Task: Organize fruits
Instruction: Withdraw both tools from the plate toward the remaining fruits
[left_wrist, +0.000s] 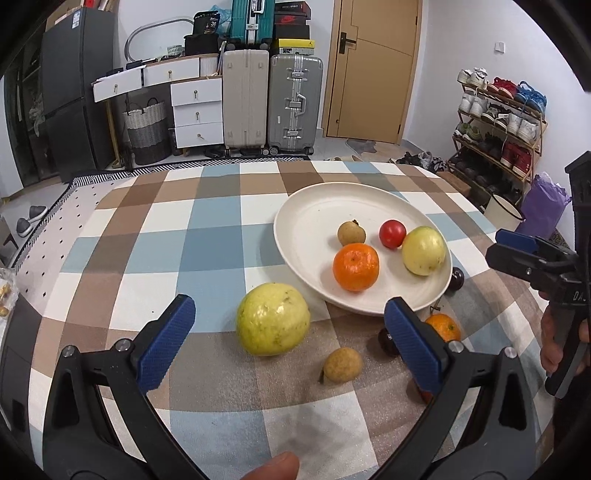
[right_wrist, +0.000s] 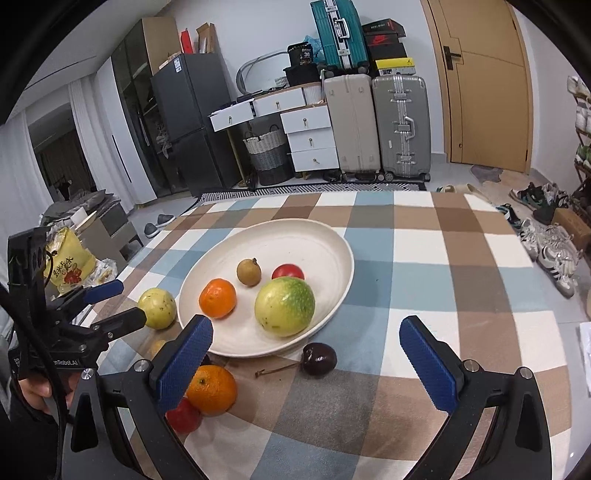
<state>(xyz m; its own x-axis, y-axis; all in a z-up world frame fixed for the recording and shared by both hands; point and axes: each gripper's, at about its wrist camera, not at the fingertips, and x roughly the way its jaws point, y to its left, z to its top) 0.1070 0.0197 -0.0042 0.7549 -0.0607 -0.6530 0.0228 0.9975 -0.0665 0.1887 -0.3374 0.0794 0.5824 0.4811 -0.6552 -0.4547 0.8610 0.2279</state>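
Both tools gape empty, the left tool (left_wrist: 290, 341) lined up on the big yellow-green fruit (left_wrist: 272, 324) lying on the table just left of the plate (left_wrist: 314, 210), so next comes a wide, gentle squeeze while the right tool (right_wrist: 306, 363) hovers over the cherry (right_wrist: 319, 359).

My left gripper (left_wrist: 288, 332) wears blue, finely textured pads (left_wrist: 166, 343) on matt black plastic arms with shiny metal screws. The plate (left_wrist: 314, 210) looks matt cream; the checked tablecloth (left_wrist: 207, 236) soft, woven. My cherry (right_wrist: 319, 359) gleams glossy; the orange (right_wrist: 212, 389) is dimpled.
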